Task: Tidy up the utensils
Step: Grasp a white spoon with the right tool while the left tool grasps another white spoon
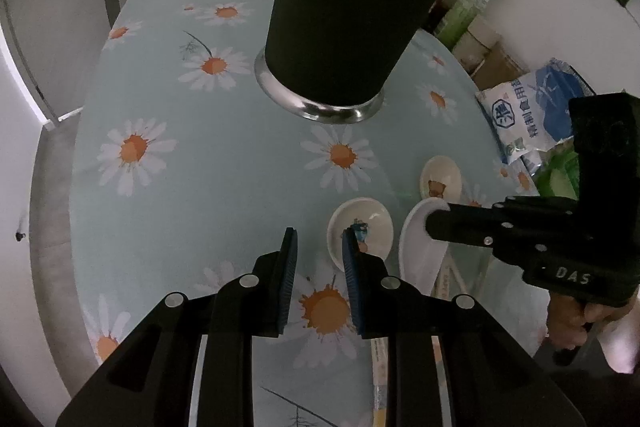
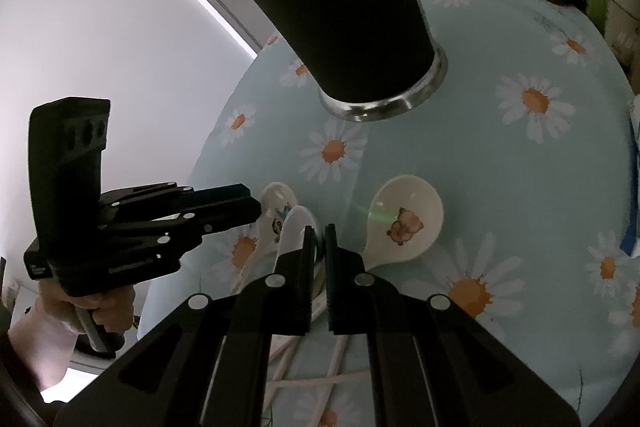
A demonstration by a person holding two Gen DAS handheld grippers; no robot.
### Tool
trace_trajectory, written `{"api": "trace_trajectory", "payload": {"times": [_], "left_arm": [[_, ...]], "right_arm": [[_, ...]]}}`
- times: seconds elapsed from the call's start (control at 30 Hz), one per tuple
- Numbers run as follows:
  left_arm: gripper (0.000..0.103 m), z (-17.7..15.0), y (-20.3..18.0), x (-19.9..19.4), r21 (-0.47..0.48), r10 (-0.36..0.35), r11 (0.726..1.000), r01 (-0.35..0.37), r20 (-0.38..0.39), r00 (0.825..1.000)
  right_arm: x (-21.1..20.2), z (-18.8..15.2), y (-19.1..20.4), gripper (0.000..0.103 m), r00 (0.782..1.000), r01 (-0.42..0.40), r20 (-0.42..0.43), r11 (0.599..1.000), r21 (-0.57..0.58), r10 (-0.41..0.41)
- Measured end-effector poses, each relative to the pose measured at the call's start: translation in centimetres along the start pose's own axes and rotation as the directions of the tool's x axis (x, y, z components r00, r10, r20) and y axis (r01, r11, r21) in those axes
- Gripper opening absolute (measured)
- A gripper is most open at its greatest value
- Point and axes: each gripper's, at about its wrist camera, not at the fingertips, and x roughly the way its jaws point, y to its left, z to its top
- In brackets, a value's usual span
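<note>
While right hand-held gripper (image 2: 319,233) pinches plain spoon (image 2: 296,227) (left (image 1: 318,241) spread), black holder (image 2: 340,7) looms ahead.

"DAS" on the right claw (image 1: 434,227) body; Chinese print on a bag (image 1: 532,115).

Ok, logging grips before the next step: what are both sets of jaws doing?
Left gripper: open, empty.
Right gripper: shut, seemingly on the plain white spoon.
</note>
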Motion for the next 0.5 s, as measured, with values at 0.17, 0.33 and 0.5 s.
{"api": "trace_trajectory", "payload": {"times": [0.17, 0.33, 0.5], "left_arm": [[0.022, 0.3, -0.2, 0.4, 0.006, -0.020, 1.000, 0.020, -0.015, 1.000], [0.022, 0.7, -0.3, 0.8, 0.009, -0.044, 0.999, 0.045, -0.026, 0.999], [0.022, 1.0, -0.2, 1.3, 0.014, -0.059, 0.998, 0.060, -0.060, 0.996]], "right_arm": [[-1.0, 0.1, 0.0, 0.006, 1.000, 0.007, 0.025, 1.000, -0.001, -0.007], [-2.2, 0.1, 0.1, 0.006, 0.999, 0.020, 0.047, 1.000, -0.003, -0.020], [-4.0, 0.3, -0.2, 0.006, 0.996, 0.031, 0.086, 1.000, 0.005, -0.031]]}}
